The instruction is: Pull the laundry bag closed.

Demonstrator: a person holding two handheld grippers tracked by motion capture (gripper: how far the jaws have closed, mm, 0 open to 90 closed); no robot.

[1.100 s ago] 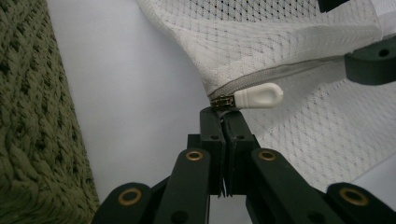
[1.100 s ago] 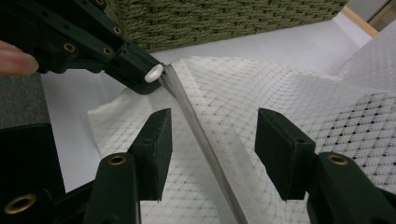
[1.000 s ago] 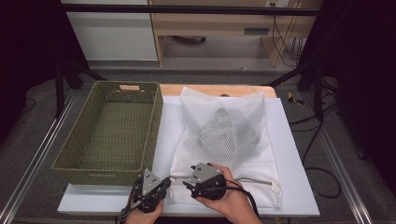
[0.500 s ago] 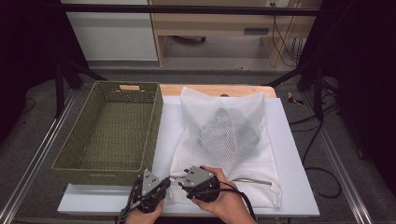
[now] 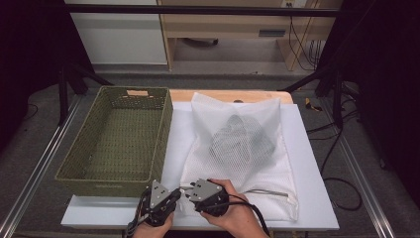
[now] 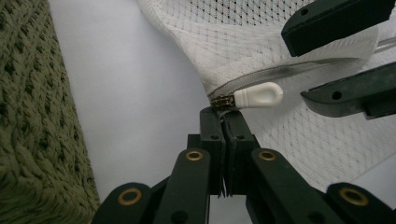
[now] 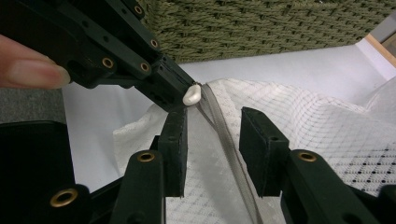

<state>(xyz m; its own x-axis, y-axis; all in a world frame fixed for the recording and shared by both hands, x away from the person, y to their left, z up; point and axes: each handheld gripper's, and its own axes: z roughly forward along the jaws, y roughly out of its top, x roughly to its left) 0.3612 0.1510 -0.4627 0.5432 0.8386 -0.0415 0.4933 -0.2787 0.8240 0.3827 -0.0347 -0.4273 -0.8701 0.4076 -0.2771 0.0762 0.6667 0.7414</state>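
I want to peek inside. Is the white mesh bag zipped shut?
Shut, it seems: the white mesh bag's grey zipper runs closed, its white pull at the corner.

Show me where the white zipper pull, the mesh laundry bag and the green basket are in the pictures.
white zipper pull (image 6: pixel 258 96), left gripper view, middle of the tab.
mesh laundry bag (image 5: pixel 242 148), high view, its middle, over the dark clothes inside.
green basket (image 5: pixel 106 176), high view, near rim.

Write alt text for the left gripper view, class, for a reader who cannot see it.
The left tool is shut on the corner of a white mesh laundry bag, right beside its white zipper pull. The right tool straddles the grey zipper line just past the pull with its jaws apart. A green woven basket borders the white table.
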